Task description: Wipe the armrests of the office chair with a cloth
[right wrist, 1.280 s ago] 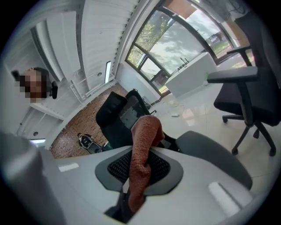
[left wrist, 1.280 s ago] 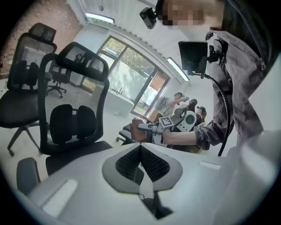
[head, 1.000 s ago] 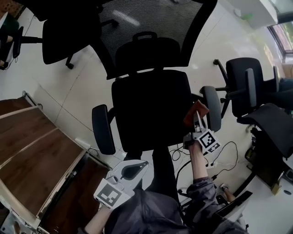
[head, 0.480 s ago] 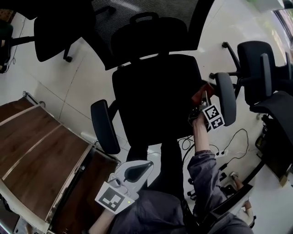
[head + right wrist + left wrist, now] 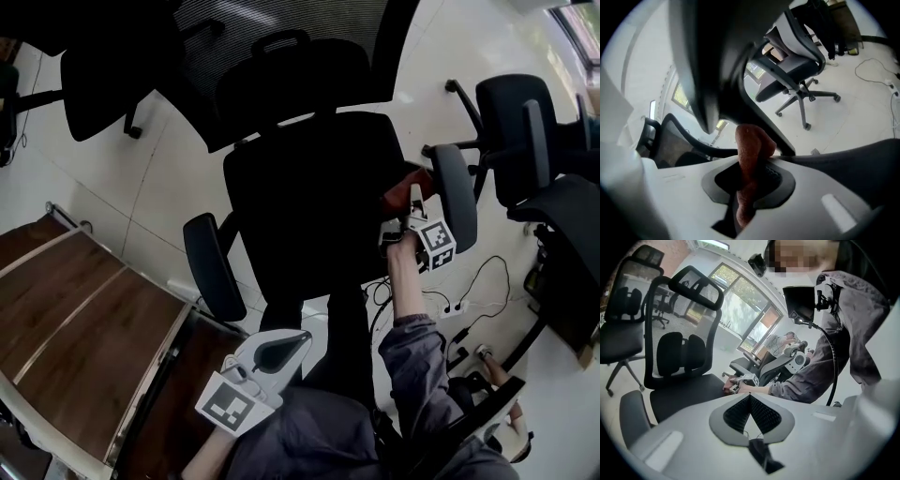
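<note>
several office chairs on pale tiled floor, wooden desk beside

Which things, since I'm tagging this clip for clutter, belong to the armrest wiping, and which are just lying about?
Job: cloth, held in the right gripper; armrest beside it; other armrest; office chair.
Lying about: left gripper, shut and empty; spare chair; wooden desk; floor cables.

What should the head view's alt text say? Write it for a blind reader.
The right tool holds a reddish-brown cloth at the inner edge of one armrest of a black office chair. The left tool hangs low, shut and empty.
</note>
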Demonstrator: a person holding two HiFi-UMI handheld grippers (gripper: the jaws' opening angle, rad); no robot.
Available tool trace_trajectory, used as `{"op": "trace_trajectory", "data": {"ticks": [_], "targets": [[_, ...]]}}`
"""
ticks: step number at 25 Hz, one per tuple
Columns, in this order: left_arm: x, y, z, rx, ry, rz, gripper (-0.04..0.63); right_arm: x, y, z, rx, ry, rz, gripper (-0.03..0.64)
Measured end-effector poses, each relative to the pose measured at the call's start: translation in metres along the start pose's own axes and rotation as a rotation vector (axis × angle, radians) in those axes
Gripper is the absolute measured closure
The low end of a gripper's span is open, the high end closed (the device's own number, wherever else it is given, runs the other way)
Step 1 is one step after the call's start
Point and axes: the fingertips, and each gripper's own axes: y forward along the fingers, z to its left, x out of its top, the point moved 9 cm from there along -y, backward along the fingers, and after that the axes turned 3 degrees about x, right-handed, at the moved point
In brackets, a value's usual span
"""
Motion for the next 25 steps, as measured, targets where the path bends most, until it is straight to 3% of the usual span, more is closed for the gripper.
{"op": "trace_trajectory", "data": {"ticks": [6,15,19,22,25], "targets": [[0.014,-0.003,-0.006,-0.039,0.038,-0.009,0.580,0.012,-0.041,0.034,0.080,0.039,-0.086,0.560],[0.001,-0.016,0.007,-0.021,0.038,0.005,0.580,0.000,0.011,-0.013,-0.027,0.007,-0.067,0.560],[-0.015,-0.021,0.010,-0.004,0.010,0.021,0.580,-0.013,0.032,-0.035,-0.062,0.082,-0.049,0.560],[-0.018,-0.025,0.013,0.005,-0.004,0.017,0.580,-0.014,0.035,-0.037,-0.057,0.144,-0.050,0.560],[-0.013,-0.028,0.012,0.002,0.002,0.001,0.580,-0.007,0.021,-0.020,-0.028,0.140,-0.051,0.560]]}}
